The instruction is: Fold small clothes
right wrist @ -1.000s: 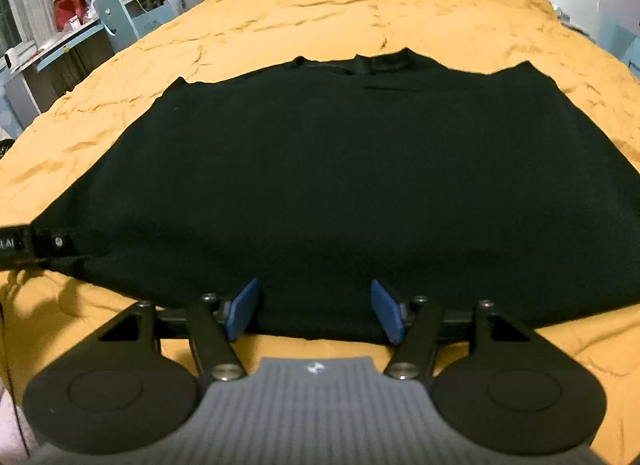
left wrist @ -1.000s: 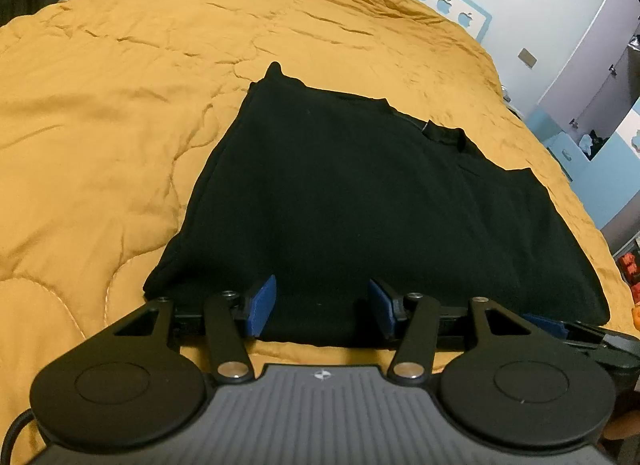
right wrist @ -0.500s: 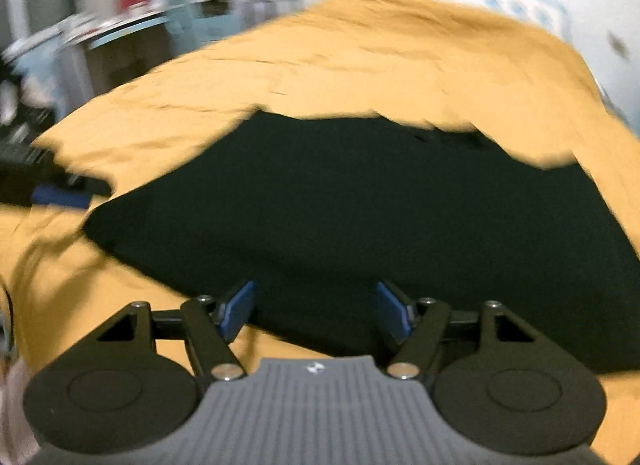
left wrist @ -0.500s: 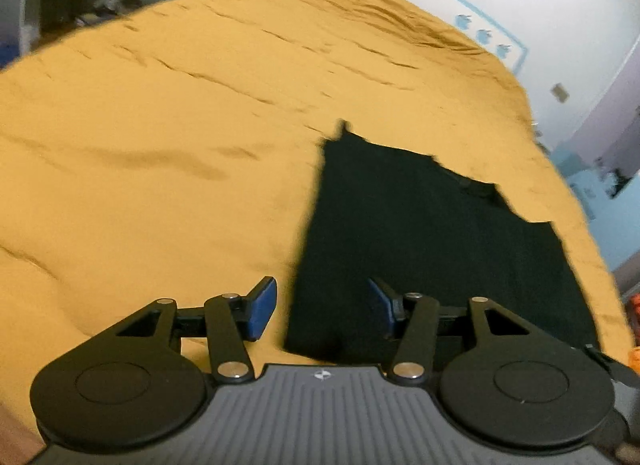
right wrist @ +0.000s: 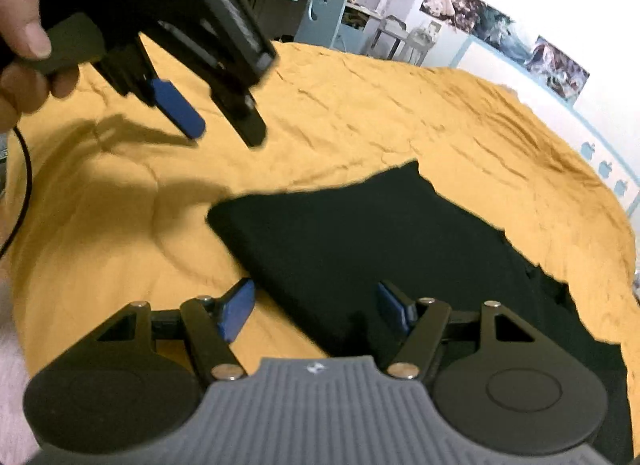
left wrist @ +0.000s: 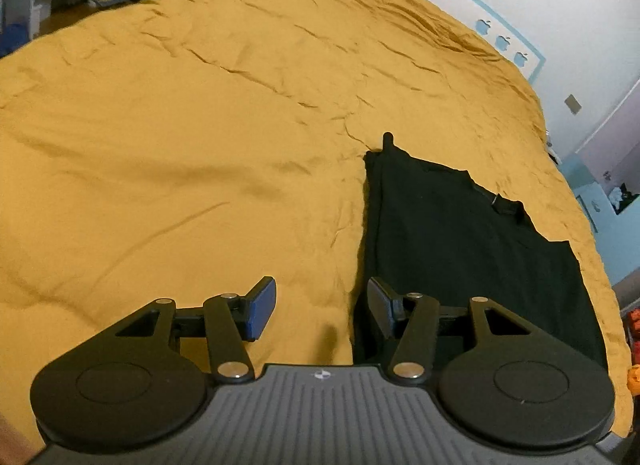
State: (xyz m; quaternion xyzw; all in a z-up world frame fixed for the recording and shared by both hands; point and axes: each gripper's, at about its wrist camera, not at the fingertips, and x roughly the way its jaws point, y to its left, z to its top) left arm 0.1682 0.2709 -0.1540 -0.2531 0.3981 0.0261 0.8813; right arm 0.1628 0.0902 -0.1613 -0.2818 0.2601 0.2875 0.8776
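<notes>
Black shirt (left wrist: 472,249) lies flat on the yellow bed (left wrist: 200,125). The right hand-held gripper (right wrist: 316,309) angles down over its near edge, jaws closing, gripping nothing. The left hand-held gripper (left wrist: 320,311), held by a hand (right wrist: 20,49), hovers above the bed, jaws spread, empty. Frame edges cut the shirt's right side.
</notes>
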